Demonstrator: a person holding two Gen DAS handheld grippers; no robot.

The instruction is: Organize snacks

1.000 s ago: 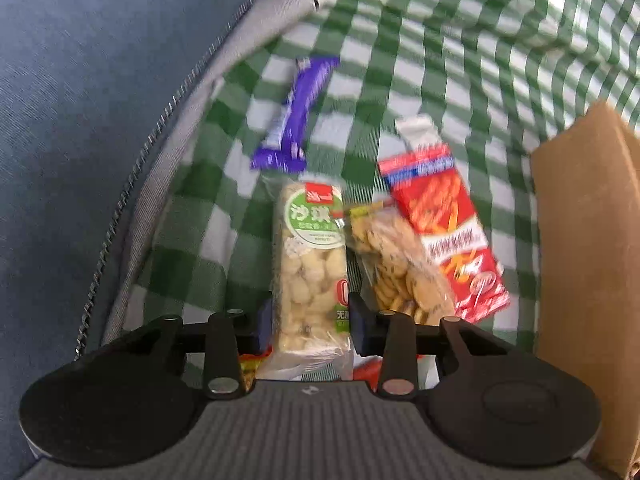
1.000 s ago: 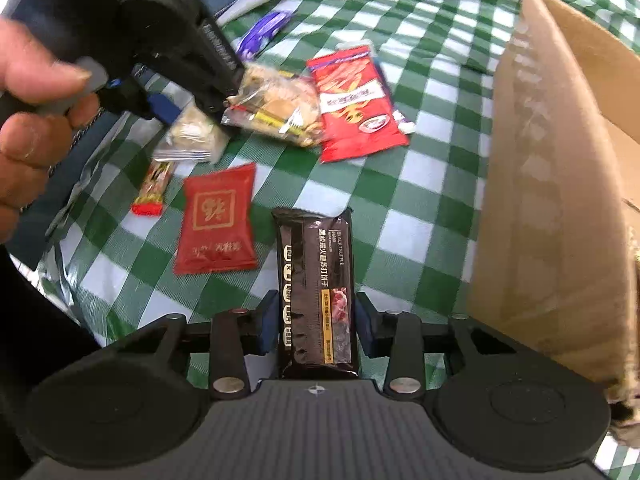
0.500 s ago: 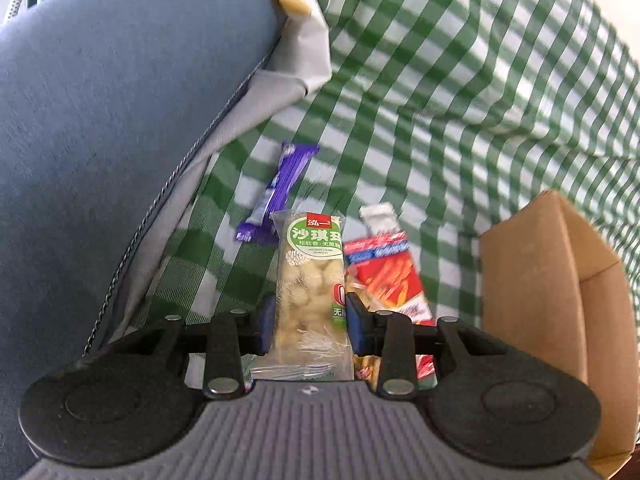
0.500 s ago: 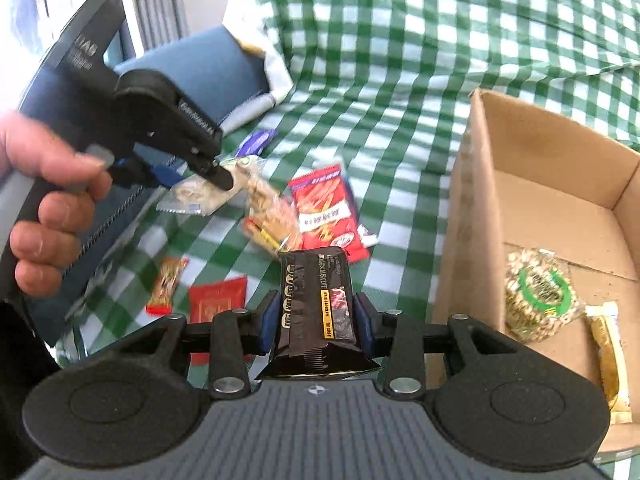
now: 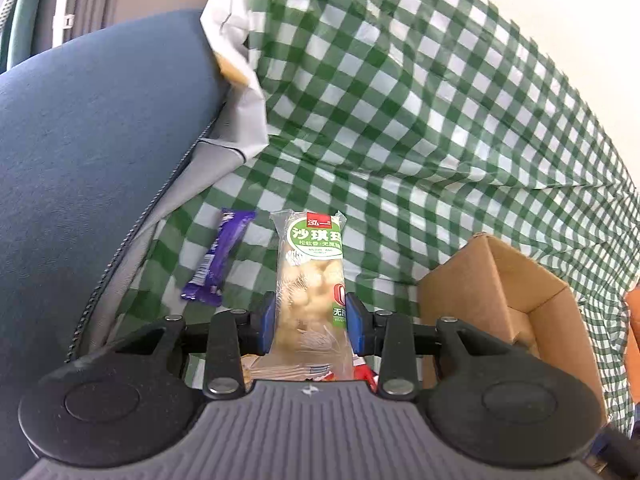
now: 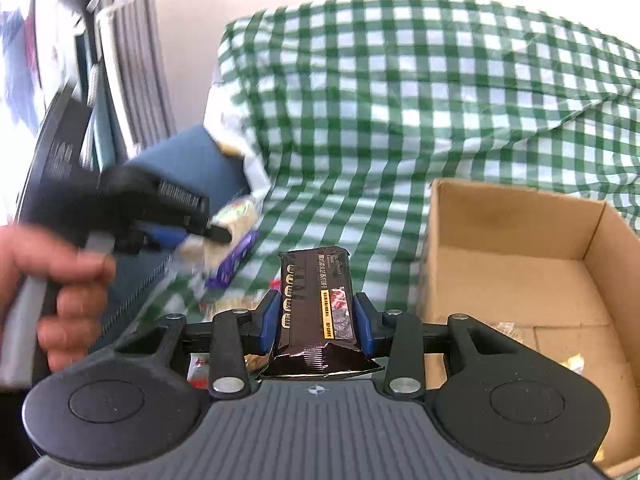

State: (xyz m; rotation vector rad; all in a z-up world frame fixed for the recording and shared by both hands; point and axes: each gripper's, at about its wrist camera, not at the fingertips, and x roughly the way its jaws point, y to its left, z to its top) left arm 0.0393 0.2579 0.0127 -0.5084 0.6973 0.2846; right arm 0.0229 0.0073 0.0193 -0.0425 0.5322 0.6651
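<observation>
My left gripper [image 5: 311,322] clamps the green-label snack [image 5: 312,280], right gripper [image 6: 316,326] clamps the black packet [image 6: 316,308]; I should carry both over the cardboard box [image 6: 516,216], right of frame, before releasing.

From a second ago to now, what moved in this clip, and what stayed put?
Both tools rose and tipped up, lifting their snacks off the checked cloth: the left tool carries the green-label pack, the right tool the black pack. The box has come into fuller view. Both grips are unchanged, and the purple bar stayed on the cloth.
</observation>
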